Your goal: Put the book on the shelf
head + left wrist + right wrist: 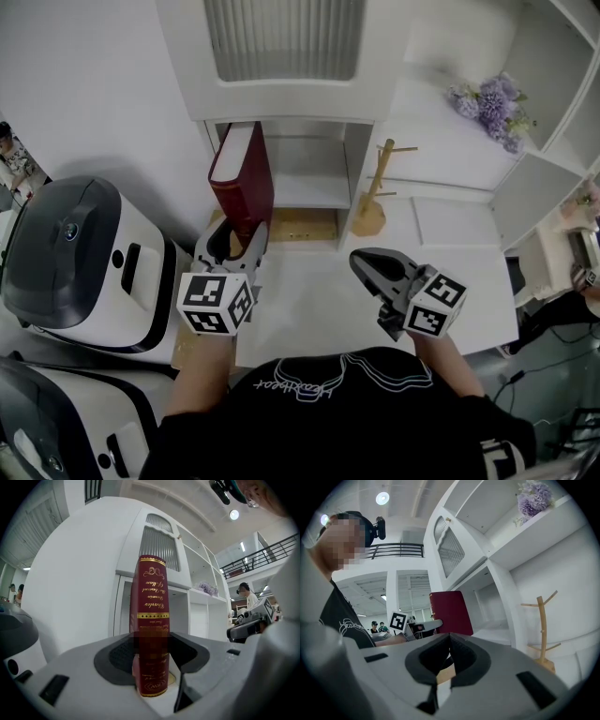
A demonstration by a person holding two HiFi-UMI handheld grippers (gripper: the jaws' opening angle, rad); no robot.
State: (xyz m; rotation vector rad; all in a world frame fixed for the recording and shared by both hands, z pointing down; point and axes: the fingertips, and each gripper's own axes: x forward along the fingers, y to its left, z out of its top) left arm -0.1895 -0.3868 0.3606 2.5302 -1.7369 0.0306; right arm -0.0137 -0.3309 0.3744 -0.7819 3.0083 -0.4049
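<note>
Nearest us, the right gripper (367, 263) is pinched shut on nothing. Our left gripper (236, 239) is clamped low on the spine of the red book (246, 173), which stands upright at the left of the shelf (354, 164) opening, long axis vertical and spine facing us. We reckon it's a stiff, hefty hardback and top-heavy held this low, so mid-spine would be the safer spot.

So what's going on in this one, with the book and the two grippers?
A person at a white desk holds a gripper in each hand. The left gripper is closed on an upright dark red book, fingers on its covers, just in front of the shelf and its lower opening. The right gripper is shut and empty above the desk. The book is not yet shelved.
</note>
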